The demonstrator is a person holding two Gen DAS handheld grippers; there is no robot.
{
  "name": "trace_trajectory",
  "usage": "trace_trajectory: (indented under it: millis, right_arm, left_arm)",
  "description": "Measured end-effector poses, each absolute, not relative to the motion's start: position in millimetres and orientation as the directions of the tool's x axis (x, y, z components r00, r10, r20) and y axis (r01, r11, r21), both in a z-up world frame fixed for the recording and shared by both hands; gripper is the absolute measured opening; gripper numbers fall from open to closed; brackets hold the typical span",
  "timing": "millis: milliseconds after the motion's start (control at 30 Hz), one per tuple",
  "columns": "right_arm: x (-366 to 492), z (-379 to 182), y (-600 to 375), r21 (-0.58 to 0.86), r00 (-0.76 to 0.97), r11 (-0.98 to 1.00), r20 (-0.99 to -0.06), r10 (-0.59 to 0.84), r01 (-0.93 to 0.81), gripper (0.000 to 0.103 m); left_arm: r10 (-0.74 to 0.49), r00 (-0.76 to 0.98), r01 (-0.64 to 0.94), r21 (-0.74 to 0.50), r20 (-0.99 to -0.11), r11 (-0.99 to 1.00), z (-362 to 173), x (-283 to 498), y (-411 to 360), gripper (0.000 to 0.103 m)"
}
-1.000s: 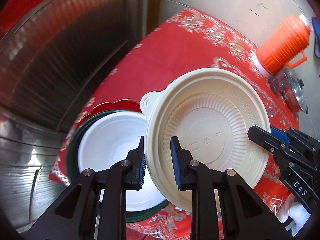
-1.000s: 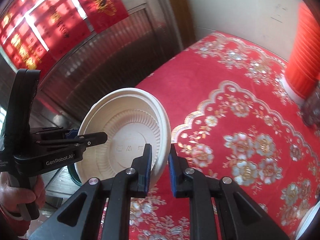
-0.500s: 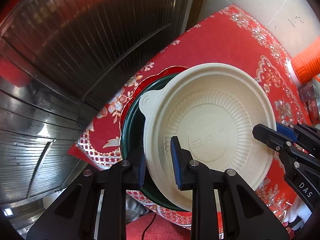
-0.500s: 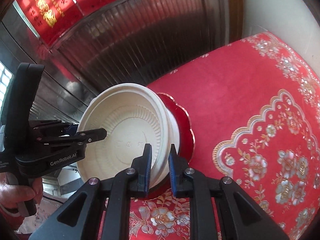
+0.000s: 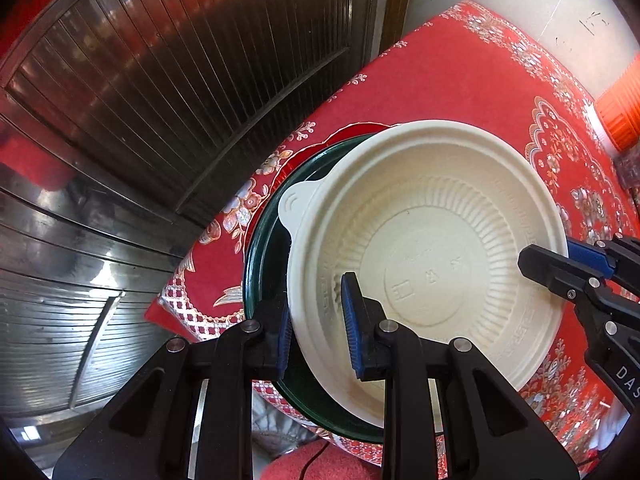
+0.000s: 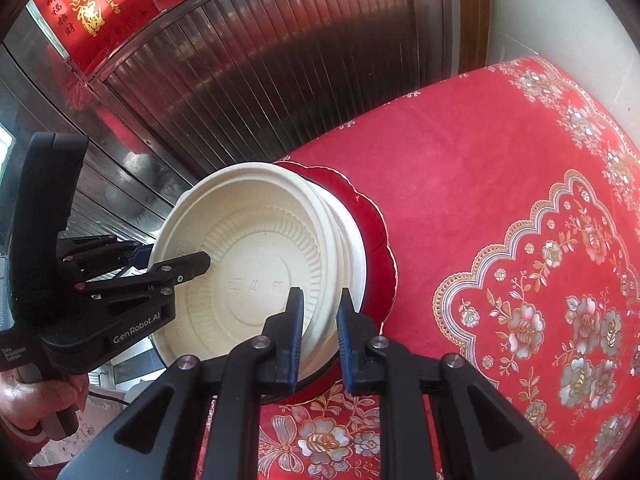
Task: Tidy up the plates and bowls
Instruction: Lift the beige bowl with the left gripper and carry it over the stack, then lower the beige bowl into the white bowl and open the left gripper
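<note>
Cream bowl [image 5: 432, 264], ribbed, tab-handled: seated on a dark green plate [image 5: 264, 248] over a red scalloped plate [image 6: 372, 216], stacked at the counter's [image 6: 500, 160] near-left corner. Left gripper [image 5: 316, 320] and right gripper [image 6: 318, 320] fingers straddle opposite rims with a narrow gap showing, grip uncertain. Surroundings: orange ribbed jug [image 5: 620, 120] at the far right edge; corrugated metal door [image 5: 180, 80] just behind the corner.

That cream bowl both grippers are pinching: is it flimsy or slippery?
The cream bowl looks like thin moulded disposable ware, so probably light and somewhat bendy at the rim. The left gripper and right gripper each straddle that rim, which suggests one pinch might flex it. Its ribbed, matte surface probably isn't very slippery.
</note>
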State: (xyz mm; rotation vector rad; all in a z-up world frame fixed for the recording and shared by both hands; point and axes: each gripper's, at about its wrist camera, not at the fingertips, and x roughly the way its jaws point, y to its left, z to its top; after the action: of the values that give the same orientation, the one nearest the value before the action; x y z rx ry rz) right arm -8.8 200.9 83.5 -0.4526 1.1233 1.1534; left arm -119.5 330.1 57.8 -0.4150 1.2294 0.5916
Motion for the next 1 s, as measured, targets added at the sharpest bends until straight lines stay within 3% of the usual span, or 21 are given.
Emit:
trace_trajectory:
  millis: [200,267,367,400,433,567,733,1000]
  right_arm:
    - [-6.1,87.4,196.2,0.253,-0.017,0.409,-0.866,0.501,-0.877,0.020]
    - [-5.3,89.1,194.5,0.258,-0.017,0.412,-0.863,0.504,-0.874,0.028]
    - [-5.2,94.0,190.8,0.258,-0.005,0.421,-0.857,0.516,-0.870,0.031]
    - [-4.8,95.6,189.2,0.259,-0.001,0.423,-0.854,0.520,-0.868,0.031]
    - [-4.3,97.2,187.7,0.260,0.002,0.425,-0.851,0.525,-0.867,0.031]
    - [-3.4,100.7,181.0,0.263,0.011,0.430,-0.844,0.537,-0.864,0.031]
    - [-0.5,104.5,168.3,0.253,0.041,0.451,-0.836,0.547,-0.856,0.032]
    - [16.2,112.2,129.0,0.224,0.146,0.555,-0.826,0.544,-0.801,0.049]
  left_arm:
    - [0.191,0.228,-0.628,0.006,-0.955,0.778,57.4,-120.5,333.2,0.023]
    - [0.177,0.236,-0.629,-0.011,-0.955,0.777,58.0,-120.7,334.1,0.027]
    - [0.175,0.253,-0.623,-0.021,-0.952,0.782,61.9,-119.8,332.5,0.041]
    - [0.186,0.257,-0.622,-0.014,-0.948,0.783,64.6,-119.4,331.3,0.053]
    - [0.186,0.269,-0.620,-0.022,-0.945,0.784,67.3,-119.8,330.1,0.058]
    - [0.224,0.301,-0.621,-0.012,-0.927,0.784,85.0,-120.7,325.6,0.068]
    - [0.257,0.340,-0.606,-0.001,-0.904,0.796,103.1,-112.0,314.9,0.069]
    - [0.234,0.407,-0.528,-0.019,-0.883,0.849,117.6,-74.7,282.3,0.069]
